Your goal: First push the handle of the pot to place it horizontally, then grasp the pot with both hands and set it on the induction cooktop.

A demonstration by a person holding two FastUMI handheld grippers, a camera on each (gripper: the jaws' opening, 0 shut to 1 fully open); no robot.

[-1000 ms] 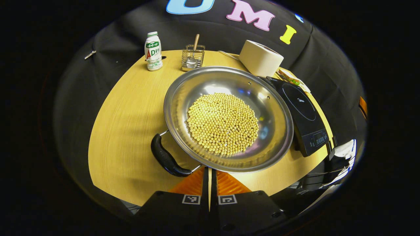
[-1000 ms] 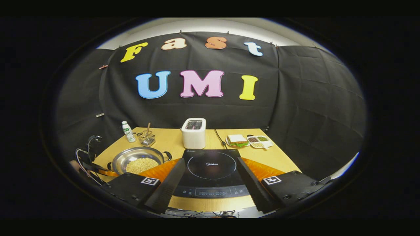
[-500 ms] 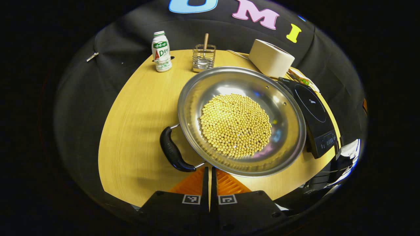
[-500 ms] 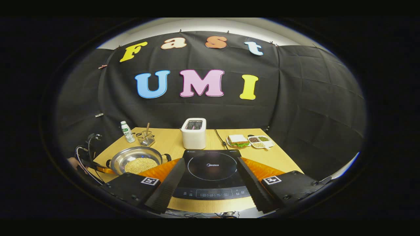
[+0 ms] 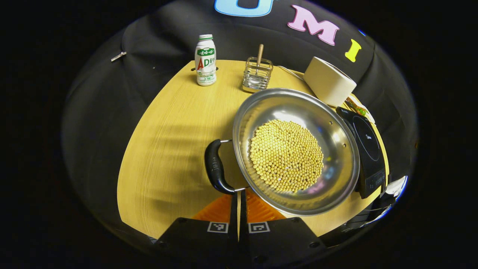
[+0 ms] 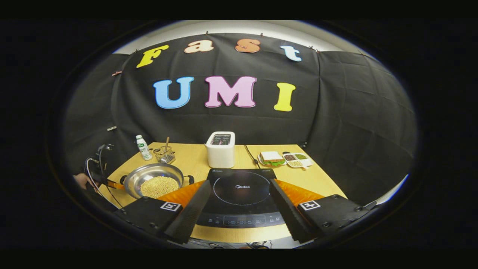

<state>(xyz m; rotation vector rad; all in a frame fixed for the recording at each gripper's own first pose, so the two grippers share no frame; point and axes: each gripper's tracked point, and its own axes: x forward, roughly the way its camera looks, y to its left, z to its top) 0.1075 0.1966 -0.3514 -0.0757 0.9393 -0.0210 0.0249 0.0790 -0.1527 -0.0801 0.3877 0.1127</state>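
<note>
A wide steel pot (image 5: 284,107) holding yellow soybeans (image 5: 286,155) sits on the wooden table (image 5: 171,142), just left of the black induction cooktop (image 5: 368,144). The pot's black side handle (image 5: 215,171) points left in the left gripper view. My left gripper (image 5: 238,195) is shut, its tips touching the near end of that handle. In the right gripper view my right gripper (image 6: 240,182) hangs open in front of the cooktop (image 6: 241,192), with the pot (image 6: 149,172) off to its left and the left gripper (image 6: 110,184) beside the pot.
A white drink bottle (image 5: 205,61), a wire holder with a spoon (image 5: 257,73) and a white toaster (image 5: 328,85) stand along the back of the table. A sandwich plate (image 6: 271,158) and a divided dish (image 6: 297,160) lie at the back right. A hand (image 6: 80,181) holds the left gripper.
The pot has turned on the table, its black handle swinging from the near-left round to the left side. The shut left gripper followed the handle. The right gripper barely moved.
</note>
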